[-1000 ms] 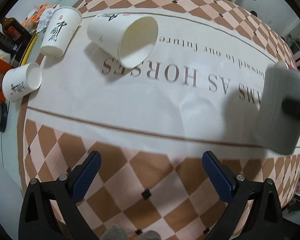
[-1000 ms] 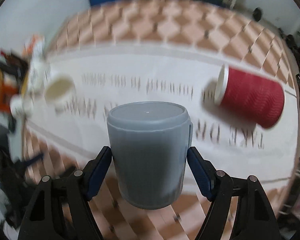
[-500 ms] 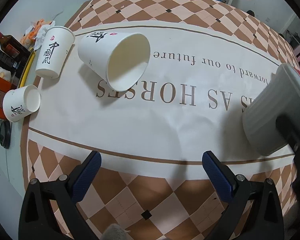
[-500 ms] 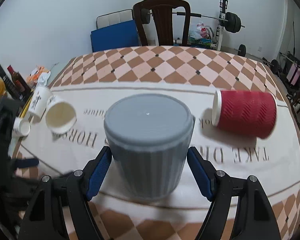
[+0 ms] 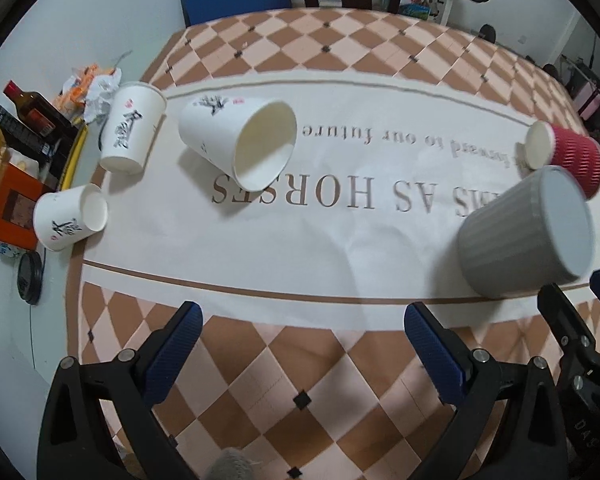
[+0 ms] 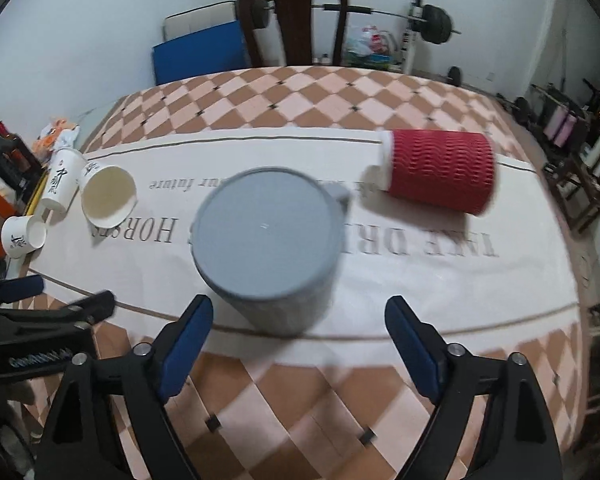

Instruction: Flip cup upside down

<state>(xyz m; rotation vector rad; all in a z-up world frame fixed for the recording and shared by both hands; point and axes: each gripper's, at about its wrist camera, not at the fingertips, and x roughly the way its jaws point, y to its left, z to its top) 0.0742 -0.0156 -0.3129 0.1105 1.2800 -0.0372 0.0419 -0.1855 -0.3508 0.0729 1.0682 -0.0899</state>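
Both fingers of the right gripper [image 6: 300, 344] now stand spread wide with nothing between them, where half a second ago they flanked the ribbed grey plastic cup [image 6: 266, 250] closely and a second ago carried it above the cloth. That cup now stands mouth-down on the white lettered table runner [image 6: 420, 280], its flat base facing up, just ahead of the blue pads and clear of both. Seen from the left wrist, the same cup [image 5: 528, 232] sits at the runner's near edge beside the red corrugated paper cup [image 5: 568, 156] lying on its side. Meanwhile the left gripper [image 5: 300, 344] hangs open and empty over the checkered tablecloth [image 5: 300, 380]. Judging by this, the flip looks done for the grey cup; the large white paper cup [image 5: 236, 142] lies tipped over, a likely next candidate.
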